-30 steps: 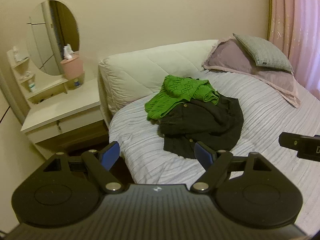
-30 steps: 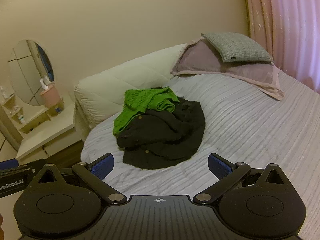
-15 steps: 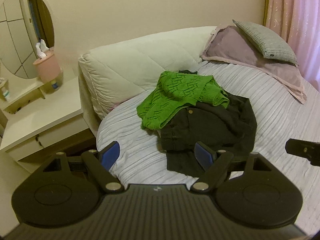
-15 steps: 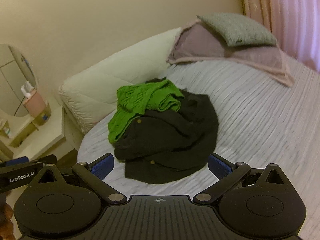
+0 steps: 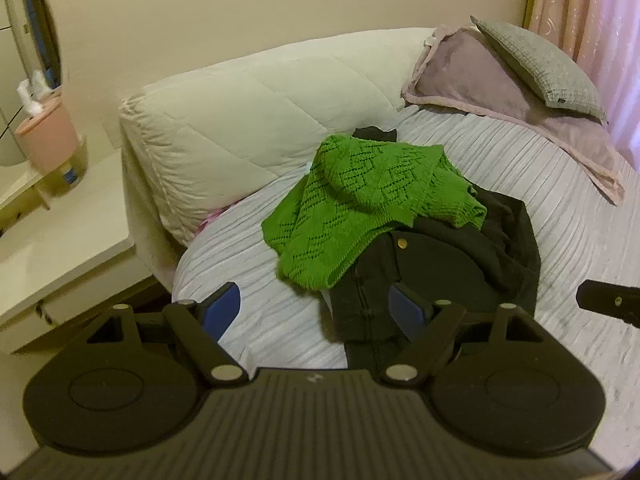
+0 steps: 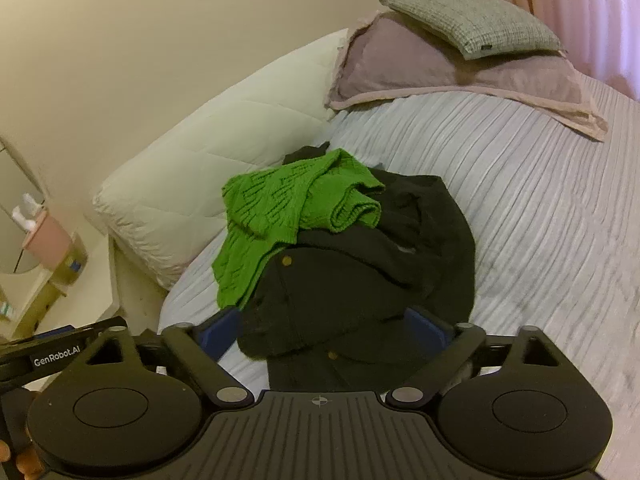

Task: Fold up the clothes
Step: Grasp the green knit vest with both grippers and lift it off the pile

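Note:
A green knitted sweater (image 5: 360, 196) lies crumpled on top of a black buttoned garment (image 5: 440, 272) on the bed's striped cover (image 5: 560, 208). The same pile shows in the right wrist view, with the sweater (image 6: 288, 208) over the black garment (image 6: 360, 280). My left gripper (image 5: 316, 310) is open and empty, just short of the pile's near edge. My right gripper (image 6: 324, 330) is open and empty, its fingers on either side of the black garment's near edge. The right gripper's tip (image 5: 608, 300) shows at the right in the left wrist view.
A cream quilted headboard cushion (image 5: 260, 100) stands behind the pile. A mauve pillow (image 5: 500, 92) with a grey pillow (image 5: 540, 56) on it lies at the far right, by a pink curtain (image 5: 592, 8). A white dresser (image 5: 60, 240) with a pink tissue box (image 5: 44, 136) stands left.
Both grippers have moved forward toward the clothes pile, which now looks larger and nearer. Both stay open. The clothes have not moved.

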A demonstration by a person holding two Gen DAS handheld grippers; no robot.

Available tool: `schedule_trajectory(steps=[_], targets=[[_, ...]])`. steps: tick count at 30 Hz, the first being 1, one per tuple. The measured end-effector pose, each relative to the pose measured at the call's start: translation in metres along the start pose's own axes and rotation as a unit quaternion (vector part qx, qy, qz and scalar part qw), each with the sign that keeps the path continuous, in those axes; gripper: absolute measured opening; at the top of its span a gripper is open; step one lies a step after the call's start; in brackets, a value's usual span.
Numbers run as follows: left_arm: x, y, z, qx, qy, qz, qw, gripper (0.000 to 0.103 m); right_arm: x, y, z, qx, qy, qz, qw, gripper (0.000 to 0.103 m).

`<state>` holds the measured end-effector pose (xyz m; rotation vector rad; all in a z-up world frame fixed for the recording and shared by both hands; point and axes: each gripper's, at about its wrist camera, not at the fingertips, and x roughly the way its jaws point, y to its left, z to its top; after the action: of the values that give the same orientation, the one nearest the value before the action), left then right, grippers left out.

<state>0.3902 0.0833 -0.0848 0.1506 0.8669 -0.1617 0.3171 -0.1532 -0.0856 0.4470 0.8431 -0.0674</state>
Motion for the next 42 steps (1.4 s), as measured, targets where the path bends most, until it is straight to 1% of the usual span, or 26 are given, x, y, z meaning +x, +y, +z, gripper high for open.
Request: schedule_trajectory(steps=[6, 9, 10, 11, 12, 14, 16, 17, 18, 20, 22, 23, 24, 31, 38, 40, 41, 42], targets=[[0.036, -0.001, 0.027, 0.01, 0.005, -0.007, 0.9999, 0.079, 0.038, 0.008, 0.025, 0.006, 0.003, -0.01, 1.0, 0.091], [0.053, 0.0, 0.038, 0.01, 0.007, -0.01, 0.9999, 0.079, 0.056, 0.01, 0.037, 0.009, 0.004, -0.008, 1.0, 0.09], [0.06, 0.0, 0.041, 0.01, 0.009, -0.01, 0.9999, 0.079, 0.062, 0.011, 0.041, 0.01, 0.004, -0.006, 1.0, 0.088], [0.066, 0.001, 0.045, 0.01, 0.01, -0.01, 0.9998, 0.079, 0.068, 0.011, 0.045, 0.011, 0.005, -0.005, 1.0, 0.081], [0.073, 0.001, 0.048, 0.009, 0.012, -0.01, 0.9998, 0.079, 0.075, 0.01, 0.049, 0.013, 0.007, -0.004, 1.0, 0.078], [0.085, 0.003, 0.054, 0.008, 0.016, -0.012, 0.9998, 0.078, 0.089, 0.01, 0.057, 0.019, 0.012, 0.001, 1.0, 0.078], [0.099, 0.004, 0.06, 0.005, 0.021, -0.015, 0.9997, 0.076, 0.103, 0.009, 0.064, 0.026, 0.014, 0.011, 1.0, 0.074], [0.106, 0.006, 0.063, 0.002, 0.023, -0.017, 0.9996, 0.076, 0.11, 0.008, 0.067, 0.029, 0.015, 0.016, 0.999, 0.065], [0.113, 0.007, 0.066, -0.001, 0.025, -0.019, 0.9995, 0.076, 0.118, 0.007, 0.07, 0.033, 0.018, 0.022, 0.999, 0.063], [0.127, 0.009, 0.071, -0.006, 0.029, -0.021, 0.9994, 0.075, 0.136, 0.004, 0.077, 0.042, 0.021, 0.037, 0.998, 0.063], [0.141, 0.011, 0.075, -0.01, 0.032, -0.025, 0.9991, 0.075, 0.153, 0.003, 0.083, 0.047, 0.022, 0.05, 0.997, 0.059], [0.149, 0.012, 0.078, -0.013, 0.034, -0.027, 0.999, 0.075, 0.162, 0.002, 0.086, 0.049, 0.023, 0.057, 0.997, 0.05], [0.156, 0.012, 0.08, -0.014, 0.035, -0.027, 0.9989, 0.075, 0.172, 0.001, 0.088, 0.051, 0.023, 0.063, 0.996, 0.045], [0.206, 0.015, 0.093, -0.013, 0.032, -0.024, 0.9991, 0.075, 0.233, -0.008, 0.095, 0.073, 0.02, 0.088, 0.993, 0.045], [0.25, 0.021, 0.098, -0.013, 0.041, -0.015, 0.9989, 0.075, 0.288, -0.014, 0.099, 0.085, 0.022, 0.084, 0.993, 0.045], [0.257, 0.024, 0.098, -0.013, 0.044, -0.013, 0.9989, 0.075, 0.3, -0.014, 0.099, 0.084, 0.014, 0.093, 0.992, 0.04], [0.259, 0.025, 0.097, -0.013, 0.045, -0.013, 0.9988, 0.075, 0.305, -0.014, 0.099, 0.082, 0.009, 0.098, 0.992, 0.03], [0.26, 0.026, 0.097, -0.014, 0.046, -0.012, 0.9988, 0.075, 0.311, -0.013, 0.098, 0.082, 0.008, 0.105, 0.991, 0.018]])
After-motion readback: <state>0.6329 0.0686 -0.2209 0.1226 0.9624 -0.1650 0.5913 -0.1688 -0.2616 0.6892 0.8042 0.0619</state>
